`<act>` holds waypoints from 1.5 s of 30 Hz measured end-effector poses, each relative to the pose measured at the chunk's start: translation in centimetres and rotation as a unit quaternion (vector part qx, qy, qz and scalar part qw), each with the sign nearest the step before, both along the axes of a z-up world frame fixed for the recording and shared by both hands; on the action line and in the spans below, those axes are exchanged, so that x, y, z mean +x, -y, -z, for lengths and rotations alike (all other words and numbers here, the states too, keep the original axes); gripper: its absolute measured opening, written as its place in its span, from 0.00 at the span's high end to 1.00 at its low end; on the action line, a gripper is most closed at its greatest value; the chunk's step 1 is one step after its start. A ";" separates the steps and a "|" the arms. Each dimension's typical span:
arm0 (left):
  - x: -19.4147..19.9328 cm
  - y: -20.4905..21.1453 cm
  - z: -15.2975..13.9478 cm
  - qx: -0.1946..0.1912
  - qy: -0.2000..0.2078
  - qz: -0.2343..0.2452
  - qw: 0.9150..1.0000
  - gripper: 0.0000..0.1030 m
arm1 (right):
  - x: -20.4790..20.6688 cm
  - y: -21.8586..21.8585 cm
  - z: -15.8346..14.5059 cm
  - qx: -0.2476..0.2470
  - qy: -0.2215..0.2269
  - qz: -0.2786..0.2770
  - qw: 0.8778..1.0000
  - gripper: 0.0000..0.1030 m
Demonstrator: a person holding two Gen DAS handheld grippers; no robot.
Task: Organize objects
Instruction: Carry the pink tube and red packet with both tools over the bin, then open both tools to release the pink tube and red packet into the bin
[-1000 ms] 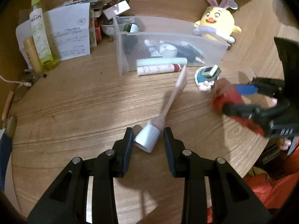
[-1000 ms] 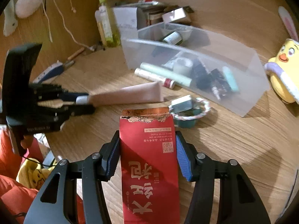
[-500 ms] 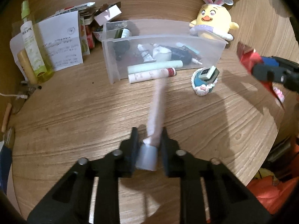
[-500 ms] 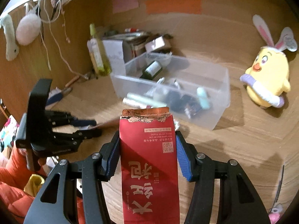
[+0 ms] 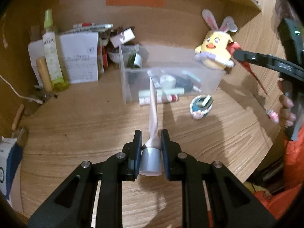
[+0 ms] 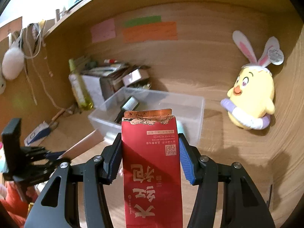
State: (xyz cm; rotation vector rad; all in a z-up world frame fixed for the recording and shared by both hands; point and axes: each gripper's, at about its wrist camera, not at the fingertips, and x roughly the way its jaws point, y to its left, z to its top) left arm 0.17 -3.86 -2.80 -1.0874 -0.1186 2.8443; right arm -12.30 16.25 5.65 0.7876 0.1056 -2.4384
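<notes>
My left gripper (image 5: 151,142) is shut on a pink tube (image 5: 153,106) with a silver cap, held above the wooden desk and pointing at the clear plastic bin (image 5: 209,76). My right gripper (image 6: 150,148) is shut on a red foil packet (image 6: 152,163) with gold characters, held up in front of the same bin (image 6: 190,102). The bin holds several tubes and small cosmetics. The right gripper also shows at the right of the left wrist view (image 5: 247,57), and the left gripper at the lower left of the right wrist view (image 6: 47,157).
A yellow bunny-eared plush chick (image 5: 214,53) sits right of the bin. A small round blue holder (image 5: 201,104) stands in front of the bin. A green bottle (image 5: 52,57), papers and boxes (image 5: 81,57) crowd the back left. Two tubes (image 5: 159,95) lie against the bin's front.
My left gripper closed on the pink tube's cap and lifted it off the desk. My right gripper rose with the red packet and moved toward the bin.
</notes>
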 end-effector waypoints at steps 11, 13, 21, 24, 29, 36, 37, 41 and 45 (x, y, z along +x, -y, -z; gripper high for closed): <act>-1.0 -0.1 -4.9 -0.014 -0.059 0.002 0.998 0.81 | -4.3 0.7 -1.9 -0.009 -0.012 0.026 1.000 0.51; -2.2 0.0 -5.6 -0.016 -0.063 0.002 0.998 0.81 | -5.1 1.2 -2.0 -0.003 -0.013 0.030 0.999 0.51; -8.4 0.4 -5.7 0.013 -0.035 0.022 0.999 0.81 | -8.4 4.0 -0.7 0.040 -0.014 0.035 0.999 0.51; -10.9 -0.1 -5.1 0.006 -0.019 0.027 0.999 0.81 | -9.4 5.2 0.2 0.059 -0.011 0.027 0.998 0.51; -14.6 -1.0 -3.9 -0.010 0.006 0.034 0.999 0.81 | -11.1 7.1 2.3 0.100 0.001 0.014 0.995 0.51; -17.7 -1.2 -3.0 -0.008 0.024 0.031 0.999 0.81 | -12.7 9.2 4.8 0.130 0.026 -0.015 0.991 0.51; -18.0 -1.2 -2.8 -0.009 0.027 0.030 0.999 0.81 | -12.9 9.4 5.1 0.133 0.031 -0.020 0.990 0.51; -18.4 -1.5 -2.6 -0.019 0.027 0.030 0.999 0.81 | -13.2 10.3 5.9 0.146 0.045 -0.040 0.987 0.51; -18.2 -1.8 -2.7 -0.031 0.020 0.030 0.999 0.81 | -13.2 10.7 6.2 0.152 0.061 -0.051 0.985 0.51</act>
